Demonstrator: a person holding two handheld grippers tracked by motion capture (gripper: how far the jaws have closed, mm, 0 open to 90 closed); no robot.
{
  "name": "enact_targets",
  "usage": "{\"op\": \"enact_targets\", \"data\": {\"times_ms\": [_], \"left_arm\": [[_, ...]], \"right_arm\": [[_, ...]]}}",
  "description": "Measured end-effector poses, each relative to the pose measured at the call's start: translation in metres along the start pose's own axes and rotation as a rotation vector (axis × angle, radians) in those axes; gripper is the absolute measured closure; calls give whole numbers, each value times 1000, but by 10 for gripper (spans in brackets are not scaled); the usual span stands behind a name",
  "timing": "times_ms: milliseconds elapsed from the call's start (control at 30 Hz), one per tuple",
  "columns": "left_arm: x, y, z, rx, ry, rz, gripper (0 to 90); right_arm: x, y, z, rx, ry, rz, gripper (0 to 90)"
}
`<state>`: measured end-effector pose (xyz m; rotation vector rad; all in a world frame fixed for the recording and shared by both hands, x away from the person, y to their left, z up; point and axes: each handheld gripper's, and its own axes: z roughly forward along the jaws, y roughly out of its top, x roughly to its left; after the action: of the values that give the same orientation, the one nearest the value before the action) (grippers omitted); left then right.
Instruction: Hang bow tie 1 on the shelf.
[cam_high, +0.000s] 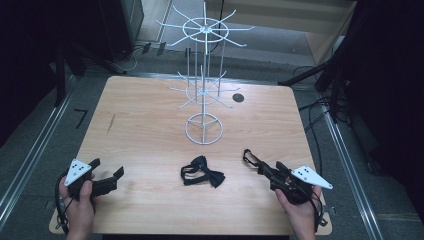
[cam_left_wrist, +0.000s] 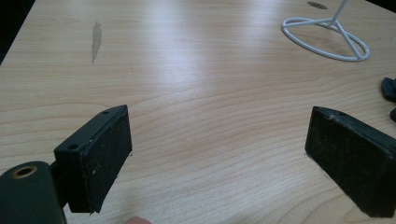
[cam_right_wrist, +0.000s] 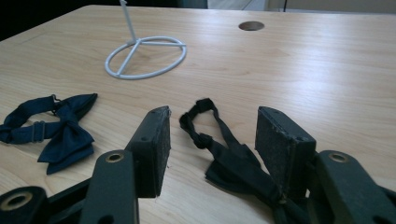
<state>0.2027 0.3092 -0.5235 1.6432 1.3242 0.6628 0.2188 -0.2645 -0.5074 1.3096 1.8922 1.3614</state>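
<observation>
Black fabric first: a second bow tie lies between the jaws of our right gripper, strap loop trailing ahead toward the desk's middle, body back near the jaw roots. The jaws stand about half apart; the right pad seems to touch the cloth low down, but we see no squeeze across it, so we cannot say it is gripped. In the high view this tie hangs off the tip of that gripper, near the desk's front-right edge.

The navy bow tie rests flat near the front edge, centre, just in front of the stand's ring base. The white wire stand sits mid-desk toward the back edge, hooks bare.

Our left gripper hovers low at the front-left corner, jaws wide, nothing between them; we see it in the high view too.

Judgement: the step in hand is picking up the black tie for hanging on the stand.

Notes for doing it well:
- Close on the strap, not the bulky knot, so the loop stays open for a hook.
- Confirm both pads press the cloth before lifting.
- Lift clear of the desk, then approach a lower hook from outside, loop leading.
- Keep the left gripper free to steady the stand's base.
</observation>
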Motion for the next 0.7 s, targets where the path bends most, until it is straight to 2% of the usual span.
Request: {"op": "enact_targets", "data": {"times_ms": [400, 700], "left_arm": [[0, 0, 0, 0, -1, -2, 81], [0, 0, 0, 0, -1, -2, 80]], "right_arm": [[27, 6, 24, 37, 49, -68, 474], [38, 8, 31, 38, 67, -75, 475]]}}
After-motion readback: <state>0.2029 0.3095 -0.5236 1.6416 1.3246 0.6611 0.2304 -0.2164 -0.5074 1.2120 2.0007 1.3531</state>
